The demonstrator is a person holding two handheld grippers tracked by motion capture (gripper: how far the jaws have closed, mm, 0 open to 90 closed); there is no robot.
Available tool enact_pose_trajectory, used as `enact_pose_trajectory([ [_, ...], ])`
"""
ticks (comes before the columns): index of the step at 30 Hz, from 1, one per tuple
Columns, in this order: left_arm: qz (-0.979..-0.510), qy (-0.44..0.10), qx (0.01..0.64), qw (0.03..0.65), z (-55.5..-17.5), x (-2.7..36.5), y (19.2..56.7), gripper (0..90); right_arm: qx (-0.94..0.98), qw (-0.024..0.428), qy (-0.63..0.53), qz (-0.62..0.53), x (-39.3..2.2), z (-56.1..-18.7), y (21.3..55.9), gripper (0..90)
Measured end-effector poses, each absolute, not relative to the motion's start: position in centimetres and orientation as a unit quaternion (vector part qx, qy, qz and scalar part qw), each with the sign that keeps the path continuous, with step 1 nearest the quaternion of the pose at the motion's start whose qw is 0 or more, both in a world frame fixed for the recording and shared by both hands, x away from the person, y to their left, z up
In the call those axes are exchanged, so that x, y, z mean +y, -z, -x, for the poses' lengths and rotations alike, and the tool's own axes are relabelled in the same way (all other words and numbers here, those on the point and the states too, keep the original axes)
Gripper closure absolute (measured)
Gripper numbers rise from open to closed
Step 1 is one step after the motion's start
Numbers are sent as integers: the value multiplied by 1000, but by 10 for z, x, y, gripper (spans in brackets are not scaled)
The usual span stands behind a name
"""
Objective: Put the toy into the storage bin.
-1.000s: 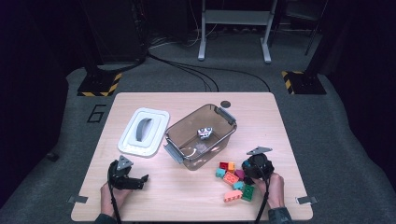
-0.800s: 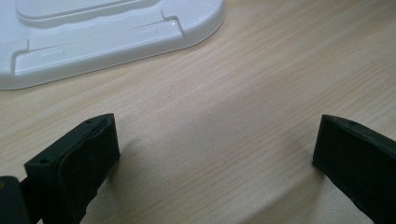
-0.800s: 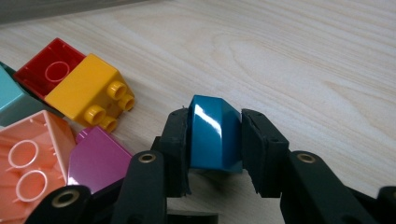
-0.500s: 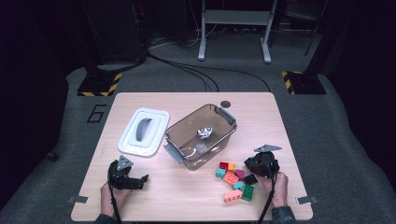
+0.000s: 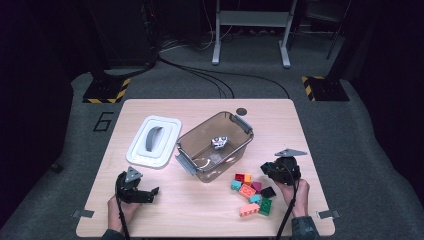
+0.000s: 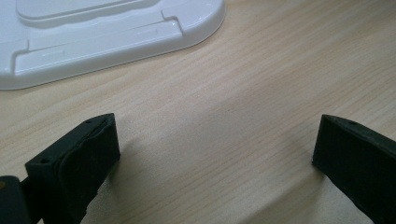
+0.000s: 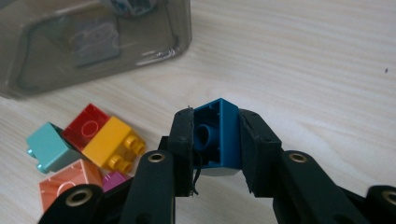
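Observation:
My right gripper (image 7: 215, 119) is shut on a blue brick (image 7: 218, 140), which hangs hollow side up just above the table. In the high view the right gripper (image 5: 268, 170) is at the table's right, beside a pile of coloured bricks (image 5: 251, 193). Red (image 7: 86, 125), yellow (image 7: 111, 144), teal (image 7: 48, 145) and salmon (image 7: 65, 179) bricks lie to its left. My left gripper (image 5: 149, 193) rests low at the front left, open, with bare wood between its jaws (image 6: 217, 140).
A clear brown bin (image 5: 200, 129) stands mid-table with a small white and blue object (image 5: 219, 142) inside. Its white lid (image 5: 154, 141) lies flat to the left, just beyond my left gripper. The bin's wall (image 7: 93, 42) is close ahead of the right gripper.
My right gripper has risen a little off the brick pile and drifted right, with the blue brick in its jaws. The left gripper has stayed put.

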State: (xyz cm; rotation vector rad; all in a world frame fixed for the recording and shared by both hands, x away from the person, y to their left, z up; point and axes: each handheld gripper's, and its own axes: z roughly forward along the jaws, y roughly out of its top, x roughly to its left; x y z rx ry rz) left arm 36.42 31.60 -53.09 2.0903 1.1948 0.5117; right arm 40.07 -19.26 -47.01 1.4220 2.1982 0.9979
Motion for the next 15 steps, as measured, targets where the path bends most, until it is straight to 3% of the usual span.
enact_pose_trajectory([
  [15,-803,-194,457,330,-364,316,530,2,762,190,-378,-490,-194,-419,434,680],
])
